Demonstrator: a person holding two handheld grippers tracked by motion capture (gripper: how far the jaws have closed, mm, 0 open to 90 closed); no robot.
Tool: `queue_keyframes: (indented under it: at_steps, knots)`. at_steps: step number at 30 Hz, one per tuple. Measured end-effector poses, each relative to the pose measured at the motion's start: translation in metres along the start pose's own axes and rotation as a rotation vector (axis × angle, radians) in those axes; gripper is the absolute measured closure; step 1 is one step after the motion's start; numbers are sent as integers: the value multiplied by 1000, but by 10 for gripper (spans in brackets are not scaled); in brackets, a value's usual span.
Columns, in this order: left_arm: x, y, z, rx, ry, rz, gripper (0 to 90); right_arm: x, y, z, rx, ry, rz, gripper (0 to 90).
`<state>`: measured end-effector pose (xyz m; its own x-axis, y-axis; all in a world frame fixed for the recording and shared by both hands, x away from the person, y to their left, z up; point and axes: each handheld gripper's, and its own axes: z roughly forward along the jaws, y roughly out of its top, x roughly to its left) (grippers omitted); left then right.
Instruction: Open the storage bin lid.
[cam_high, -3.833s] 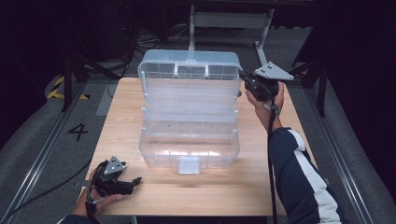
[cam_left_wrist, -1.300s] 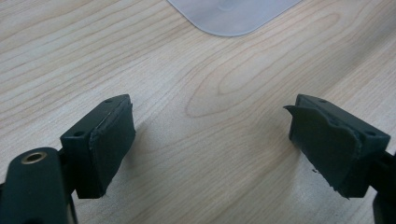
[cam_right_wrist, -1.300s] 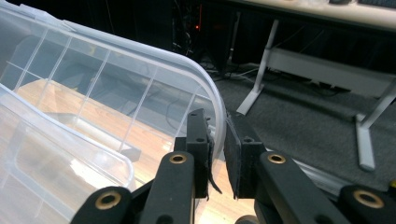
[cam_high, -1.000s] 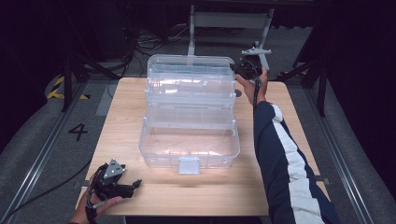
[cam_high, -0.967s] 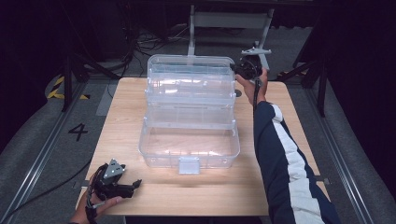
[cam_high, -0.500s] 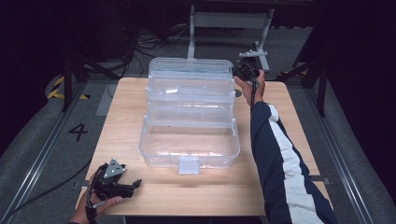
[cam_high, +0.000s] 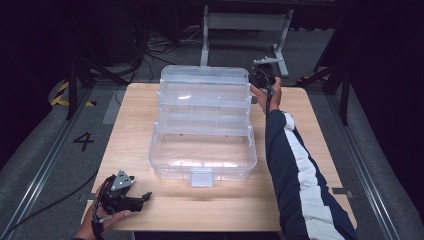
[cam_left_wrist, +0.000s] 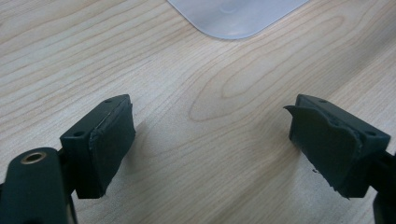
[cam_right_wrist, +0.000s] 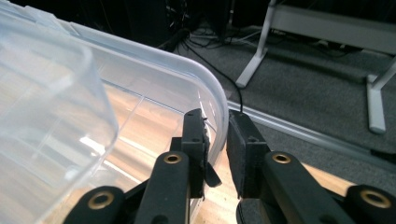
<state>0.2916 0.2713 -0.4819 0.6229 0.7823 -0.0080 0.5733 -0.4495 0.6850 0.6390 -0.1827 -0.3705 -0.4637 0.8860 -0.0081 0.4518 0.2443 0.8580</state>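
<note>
- the right gripper (cam_right_wrist: 215, 140) has its jaws drawn close on the rim of the clear plastic box's (cam_high: 202, 125) lid, at the far right corner; the pads look pressed on that thin wall.
- the box stands mid-table (cam_high: 310, 150), tiers stepped up towards the far edge, a latch at its near wall.
- the left gripper (cam_left_wrist: 210, 144) rests at the near left corner of the table, jaws wide apart, with bare wood between them, well apart from the box.

Clear tiered plastic box (cam_high: 202, 125) open, mid-table
</note>
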Motion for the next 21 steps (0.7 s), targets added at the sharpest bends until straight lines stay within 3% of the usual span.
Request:
queue_keyframes:
  at_steps: [6,8,21]
  knots:
    - [0,0,0,-2,0,-3,146,-1,-8,10,43,-8,14,763]
    - [0,0,0,-2,-1,-2,146,-2,-9,10,35,2,34,763]
    - [0,0,0,-1,-3,-3,146,0,-9,11,45,-15,4,746]
